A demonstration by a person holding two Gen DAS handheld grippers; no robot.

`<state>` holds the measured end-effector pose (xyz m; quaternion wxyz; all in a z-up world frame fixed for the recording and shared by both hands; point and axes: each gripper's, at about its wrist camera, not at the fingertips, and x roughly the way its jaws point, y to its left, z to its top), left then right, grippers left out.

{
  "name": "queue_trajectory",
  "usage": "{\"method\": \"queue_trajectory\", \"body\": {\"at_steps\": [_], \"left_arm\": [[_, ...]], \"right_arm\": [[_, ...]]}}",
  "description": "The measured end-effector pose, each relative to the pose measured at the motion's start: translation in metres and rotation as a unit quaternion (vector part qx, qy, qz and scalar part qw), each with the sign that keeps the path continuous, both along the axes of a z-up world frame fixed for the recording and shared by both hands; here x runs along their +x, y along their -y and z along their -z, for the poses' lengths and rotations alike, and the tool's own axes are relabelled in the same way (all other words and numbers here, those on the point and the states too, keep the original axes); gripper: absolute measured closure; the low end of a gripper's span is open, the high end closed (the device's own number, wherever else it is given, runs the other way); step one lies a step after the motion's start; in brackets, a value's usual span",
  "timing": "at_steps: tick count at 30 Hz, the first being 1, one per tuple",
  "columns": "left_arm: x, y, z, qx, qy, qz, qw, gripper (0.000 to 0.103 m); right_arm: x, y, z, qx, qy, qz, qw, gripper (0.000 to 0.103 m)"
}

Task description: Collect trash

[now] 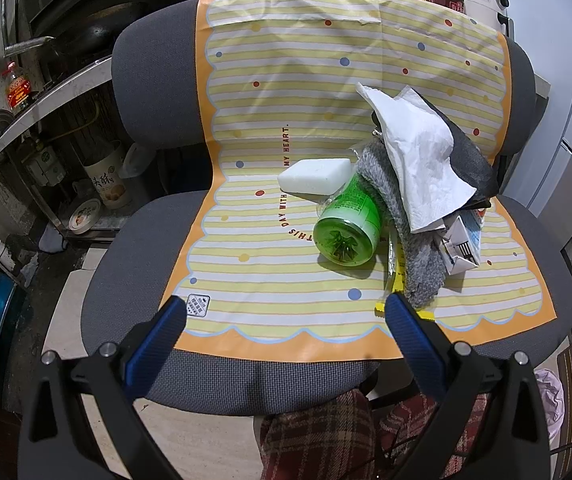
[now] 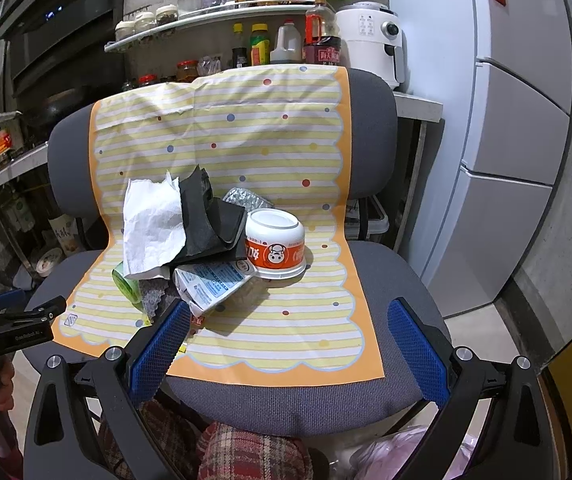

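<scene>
Left gripper (image 1: pixel 286 312): jaws spread, empty. Right gripper (image 2: pixel 287 320): jaws spread, empty. Trash on striped mat (image 1: pixel 286 120) over chair seat, ahead of both: green bottle (image 1: pixel 345 232), white block (image 1: pixel 313 176), paper towel (image 2: pixel 152 224), crumpled carton (image 2: pixel 210 284), upturned noodle cup (image 2: pixel 276 244).

"THIS DAY WITH… MY HEART." on mat (image 1: pixel 270 92)

One green bottle (image 1: pixel 345 232), one white sponge (image 1: pixel 313 179), one tissue (image 1: pixel 417 160), one upturned cup (image 2: pixel 274 245), one carton (image 2: pixel 208 284).
</scene>
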<state>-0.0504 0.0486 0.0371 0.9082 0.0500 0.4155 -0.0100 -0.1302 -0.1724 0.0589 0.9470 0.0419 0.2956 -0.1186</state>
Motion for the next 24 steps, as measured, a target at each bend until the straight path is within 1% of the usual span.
{"method": "queue_trajectory", "body": {"at_steps": [24], "left_arm": [[-0.0010,0.0022,-0.0018,-0.001,0.002,0.000,1.0000,0.006]], "right_arm": [[-0.0002,-0.0003,0.0006,-0.002,0.000,-0.001,1.000,0.006]]}}
